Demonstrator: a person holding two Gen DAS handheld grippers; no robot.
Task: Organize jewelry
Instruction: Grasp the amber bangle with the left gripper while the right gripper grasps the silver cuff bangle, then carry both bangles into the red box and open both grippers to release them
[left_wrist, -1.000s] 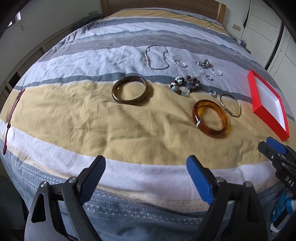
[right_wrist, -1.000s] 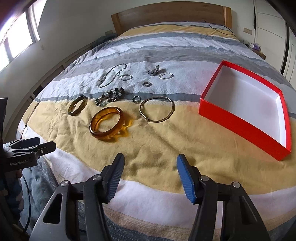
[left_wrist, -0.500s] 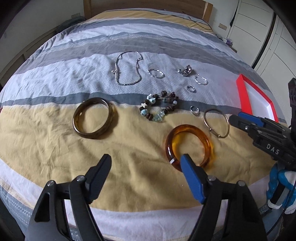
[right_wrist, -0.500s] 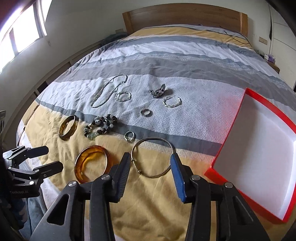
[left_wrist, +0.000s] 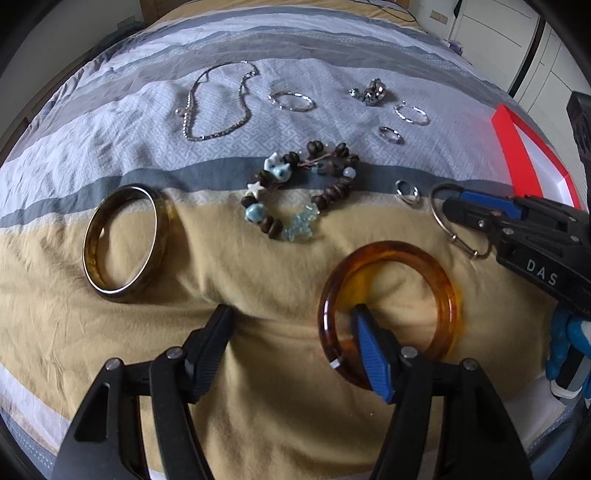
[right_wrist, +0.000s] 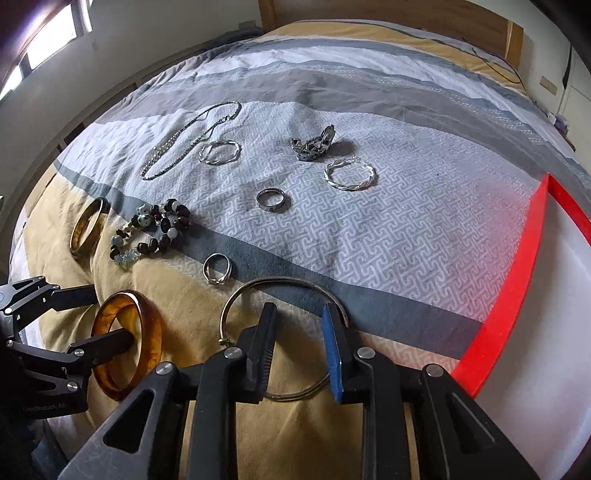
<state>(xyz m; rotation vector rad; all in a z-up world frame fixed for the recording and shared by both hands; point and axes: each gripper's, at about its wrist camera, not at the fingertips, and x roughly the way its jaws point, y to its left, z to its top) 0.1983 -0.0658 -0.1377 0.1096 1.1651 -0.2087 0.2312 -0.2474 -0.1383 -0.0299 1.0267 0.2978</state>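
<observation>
- Left wrist view: my left gripper (left_wrist: 291, 317) hangs over the tan band of the striped bedspread (left_wrist: 110, 332). Its jaws stand apart and have just been closing. The blue finger dips inside the amber bangle (left_wrist: 388, 302), the black one sits outside it, so the near rim lies between them; I see no pad pressing on it.
- Further left lies a dark brown bangle (left_wrist: 123, 240), flat and well apart from the amber one.
- Beyond them are a beaded bracelet (left_wrist: 295, 192), a silver chain necklace (left_wrist: 218, 99), a twisted silver hoop (left_wrist: 291, 101), a second hoop (left_wrist: 412, 113), two small rings (left_wrist: 391, 134) (left_wrist: 407, 192) and a dark metal clump (left_wrist: 373, 92).
- My right gripper (left_wrist: 452, 206) enters from the right, its tips over the thin wire bangle (left_wrist: 443, 218). White letters "DAS" are readable on its body.
- The red box (left_wrist: 517, 140) shows at the right edge.
- Right wrist view: the right gripper (right_wrist: 301, 332) has its jaws narrowed and just been closing; both tips stand inside the wire bangle (right_wrist: 240, 299), not gripping it.
- The left gripper (right_wrist: 92, 317) comes in at the left, one finger through the amber bangle (right_wrist: 147, 332). Faint lettering on its body ends in "Robot.AI"; the rest I cannot read.
- The red box (right_wrist: 517, 273), white inside, sits to the right.
</observation>
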